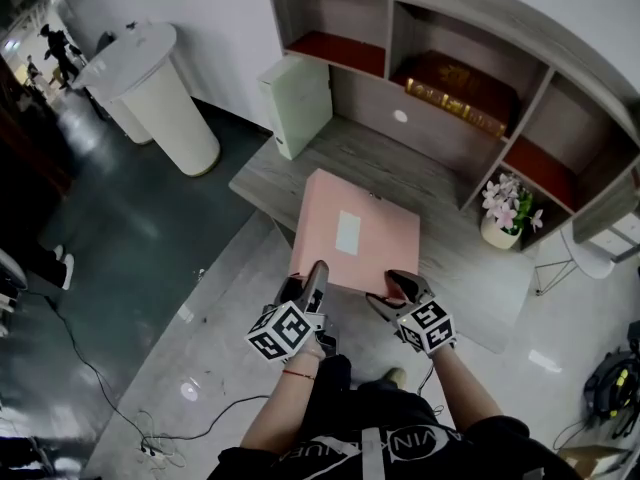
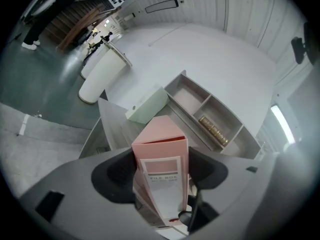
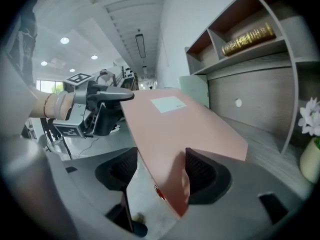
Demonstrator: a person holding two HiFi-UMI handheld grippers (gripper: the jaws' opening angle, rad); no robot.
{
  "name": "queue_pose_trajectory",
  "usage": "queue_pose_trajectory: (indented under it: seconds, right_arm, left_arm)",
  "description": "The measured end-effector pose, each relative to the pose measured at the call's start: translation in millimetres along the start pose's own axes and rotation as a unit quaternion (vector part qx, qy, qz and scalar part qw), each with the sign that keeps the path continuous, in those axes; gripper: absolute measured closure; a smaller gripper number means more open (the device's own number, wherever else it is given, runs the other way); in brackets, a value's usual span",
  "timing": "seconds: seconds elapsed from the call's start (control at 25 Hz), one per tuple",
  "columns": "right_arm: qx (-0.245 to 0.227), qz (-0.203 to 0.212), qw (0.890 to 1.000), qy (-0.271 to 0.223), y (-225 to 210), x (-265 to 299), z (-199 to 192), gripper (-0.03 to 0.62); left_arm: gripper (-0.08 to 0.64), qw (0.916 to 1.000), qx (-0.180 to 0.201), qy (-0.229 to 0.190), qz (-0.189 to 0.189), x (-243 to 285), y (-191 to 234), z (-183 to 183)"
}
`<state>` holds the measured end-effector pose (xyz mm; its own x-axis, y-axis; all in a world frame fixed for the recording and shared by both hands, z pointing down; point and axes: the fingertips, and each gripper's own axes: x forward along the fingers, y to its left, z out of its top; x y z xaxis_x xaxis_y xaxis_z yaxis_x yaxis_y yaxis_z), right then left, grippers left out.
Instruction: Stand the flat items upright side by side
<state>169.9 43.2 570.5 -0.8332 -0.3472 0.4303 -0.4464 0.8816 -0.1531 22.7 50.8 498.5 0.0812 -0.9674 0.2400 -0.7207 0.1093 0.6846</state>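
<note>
Pink file box (image 1: 358, 230) across grey desk (image 1: 345, 153) edge

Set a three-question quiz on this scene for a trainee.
1. True or false: only one gripper holds the pink file box.
2. The pale green box on the desk is: A upright, B lying flat, C held in a gripper.
3. Fill in: the brown book lies in the shelf's ___ upper compartment.
Key: 1 false: left gripper and right gripper both clamp it; 2 A; 3 middle.
</note>
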Motion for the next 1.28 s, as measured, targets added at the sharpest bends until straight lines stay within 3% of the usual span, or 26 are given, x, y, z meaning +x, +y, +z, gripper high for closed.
queue_pose_trajectory:
  seconds: [0.28, 0.6, 0.96, 1.28]
  right_arm:
    - [0.033, -0.022, 0.999, -0.036, 5, 50, 37, 0.290]
    - [0.056, -0.044, 0.996, -0.059, 4, 92, 59, 0.288]
    - [0.081, -0.029, 0.993, -0.080, -39, 140, 96, 0.291]
    - [0.089, -0.013, 0.992, -0.091, -81, 191, 137, 0.312]
  left_arm:
    - [0.268, 0.9980, 0.044, -0.005, -0.044, 26, 8, 63]
    - [0.272, 0.9948, 0.076, 0.004, -0.068, 49, 21, 103]
    - [0.273, 0.9860, 0.147, 0.007, -0.079, 110, 7, 146]
    - [0.273, 0.9733, 0.217, -0.003, -0.075, 170, -3, 188]
